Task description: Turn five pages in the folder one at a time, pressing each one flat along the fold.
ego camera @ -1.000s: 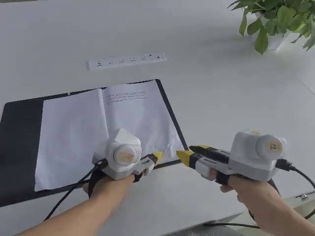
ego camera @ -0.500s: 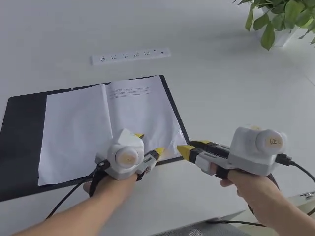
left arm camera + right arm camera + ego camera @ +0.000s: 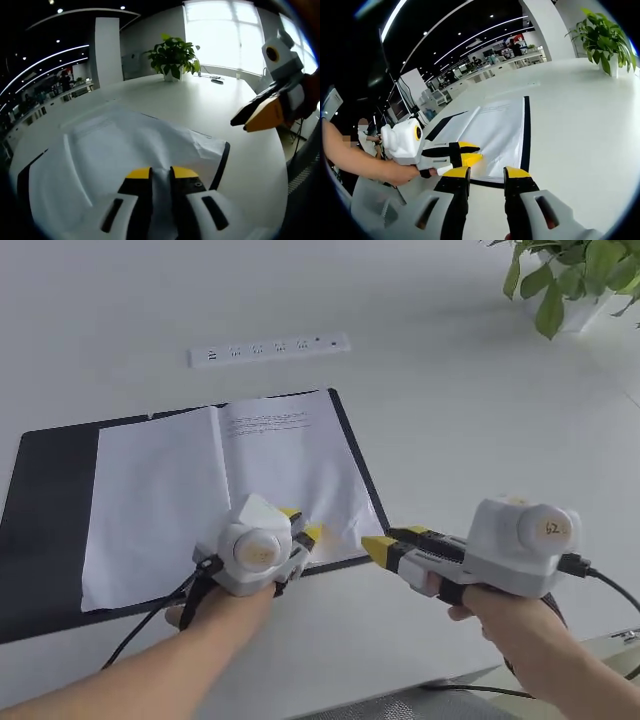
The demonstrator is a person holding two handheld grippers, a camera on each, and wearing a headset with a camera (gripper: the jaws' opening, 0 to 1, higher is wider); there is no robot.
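Observation:
The black folder (image 3: 45, 500) lies open on the white table, with white pages spread across it. My left gripper (image 3: 301, 522) sits over the lower right corner of the right-hand page (image 3: 280, 460). In the left gripper view its yellow-tipped jaws (image 3: 161, 173) stand close together with a strip of the page (image 3: 150, 145) pinched between them, and the sheet bulges up a little there. My right gripper (image 3: 388, 540) hovers just off the folder's lower right corner, open, with nothing between its jaws (image 3: 486, 172). It faces the left gripper (image 3: 469, 152).
A white power strip (image 3: 268, 348) lies on the table beyond the folder. A potted green plant (image 3: 575, 275) stands at the far right corner. The table's front edge runs close below both hands.
My left gripper has moved from the folder's bottom edge up onto the right page's lower corner, and its jaws have narrowed onto the paper. The right gripper has barely moved.

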